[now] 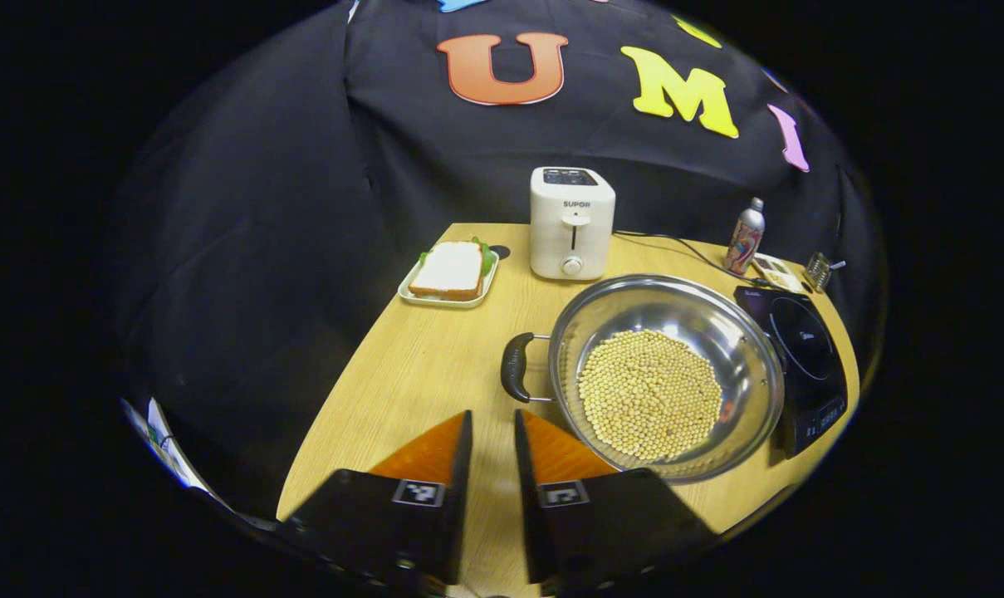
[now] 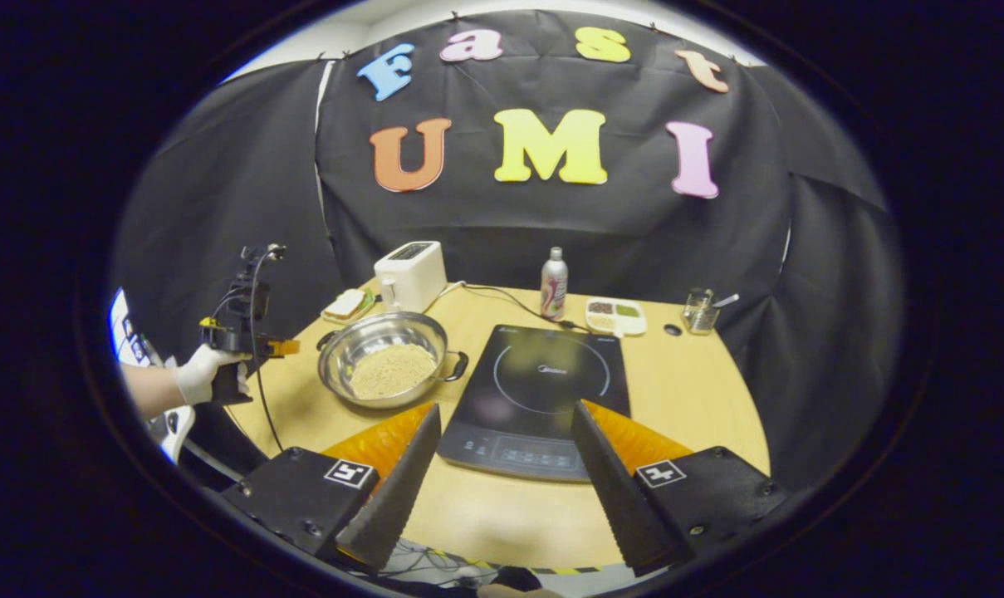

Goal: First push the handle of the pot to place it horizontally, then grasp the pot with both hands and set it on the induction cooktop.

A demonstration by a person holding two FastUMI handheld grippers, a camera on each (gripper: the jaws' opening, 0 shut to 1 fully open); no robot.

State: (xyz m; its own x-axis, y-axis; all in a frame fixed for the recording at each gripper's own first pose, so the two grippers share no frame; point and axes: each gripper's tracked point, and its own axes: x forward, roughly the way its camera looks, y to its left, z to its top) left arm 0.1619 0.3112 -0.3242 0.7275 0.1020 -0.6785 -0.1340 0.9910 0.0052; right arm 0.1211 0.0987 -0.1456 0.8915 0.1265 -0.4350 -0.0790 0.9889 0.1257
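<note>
The wide steel pot (image 1: 666, 375) of yellow beans sits on the wooden table (image 1: 418, 374), just beside the black induction cooktop (image 2: 539, 390), ungrasped. Left gripper (image 1: 493, 432) hovers nearly closed and empty near the pot's black handle (image 1: 515, 366); right gripper (image 2: 506, 453) hangs wide apart, so lifting remains.

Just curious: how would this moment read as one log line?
left gripper: nearly closed, empty | right gripper: open, empty | pot: on table, beside induction cooktop

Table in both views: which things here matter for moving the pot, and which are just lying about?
For the job:
pot of beans
pot handle
induction cooktop
left gripper
right gripper

Lying about:
toaster
sandwich plate
bottle
divided dish
glass jar
</note>
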